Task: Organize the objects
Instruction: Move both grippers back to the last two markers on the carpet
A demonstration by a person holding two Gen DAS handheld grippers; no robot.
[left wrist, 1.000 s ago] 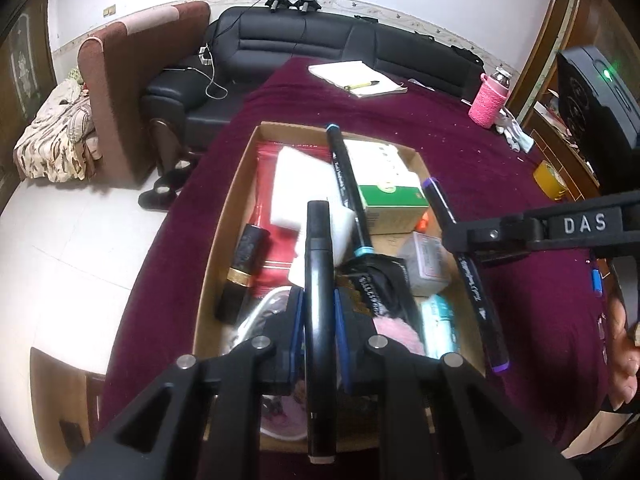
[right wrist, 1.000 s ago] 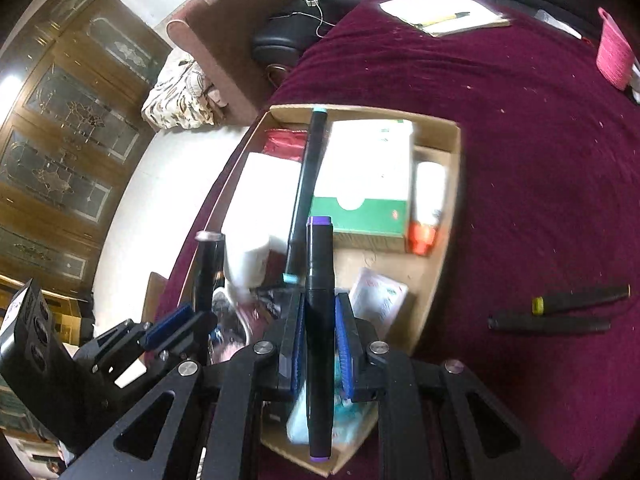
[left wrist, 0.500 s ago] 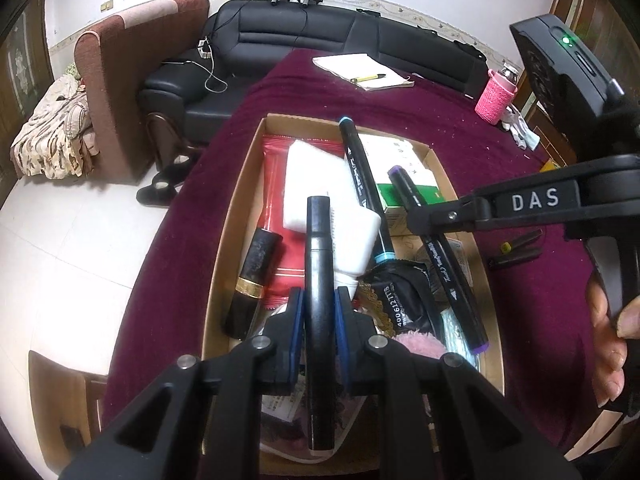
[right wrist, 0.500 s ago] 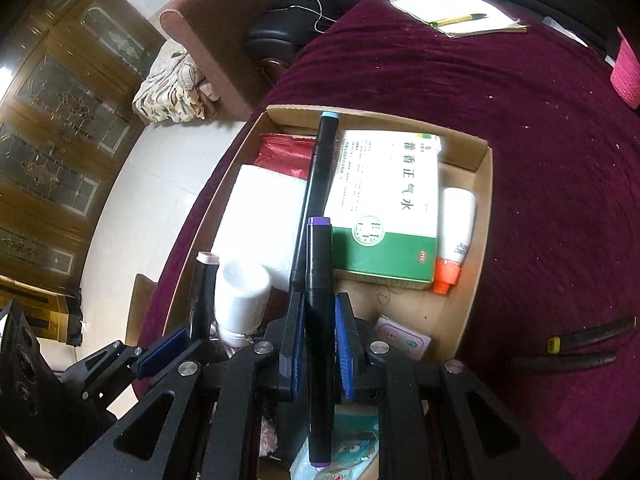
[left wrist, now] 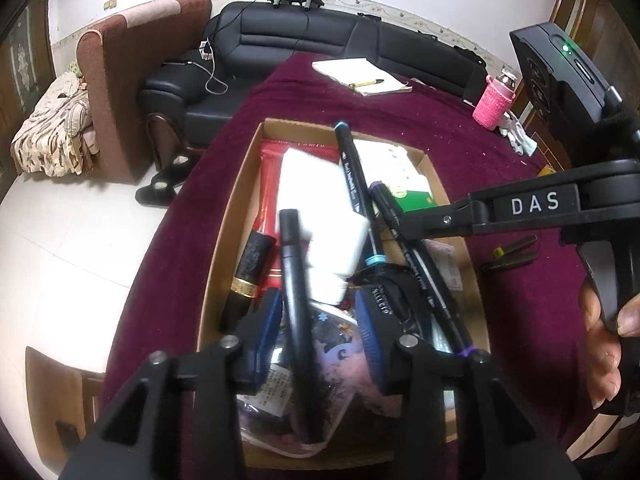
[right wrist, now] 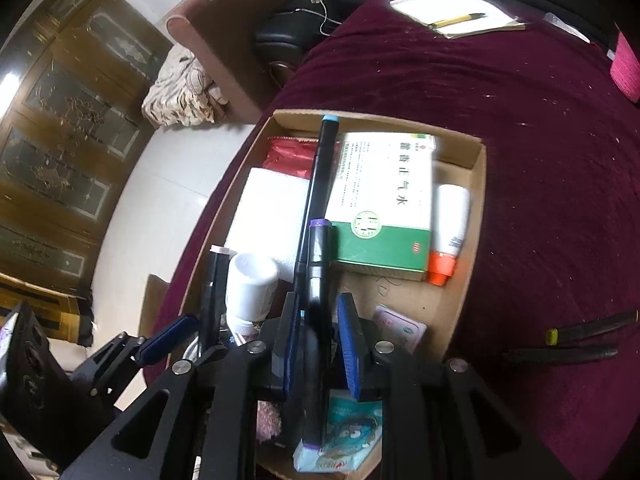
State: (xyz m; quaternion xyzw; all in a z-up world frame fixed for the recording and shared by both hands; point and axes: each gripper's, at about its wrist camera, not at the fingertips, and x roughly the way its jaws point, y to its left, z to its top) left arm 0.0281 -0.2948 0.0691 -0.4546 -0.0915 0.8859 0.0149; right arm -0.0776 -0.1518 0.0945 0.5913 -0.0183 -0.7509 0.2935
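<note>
In the lower centre, the black marker (left wrist: 298,320) lies lengthwise between the opening, no-longer-pressing pads of the left hand-held gripper (left wrist: 316,336), over the cardboard box (left wrist: 224,248).

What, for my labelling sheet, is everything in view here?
cardboard box: one, brown, on maroon tablecloth
teal-capped marker: one, black, lying in box
medicine carton: one, white-green, in box
tube: one, white with orange cap, box's right side
bottle: one, white, in box
red packet: one, box's far corner
lipstick: one, black-gold, box's left side
loose markers: two, dark, on cloth right of box
notepad: one, white, far end, yellow pen on it
left gripper: jaws opening, black marker between pads
right gripper: jaws opening, purple-capped marker between pads
</note>
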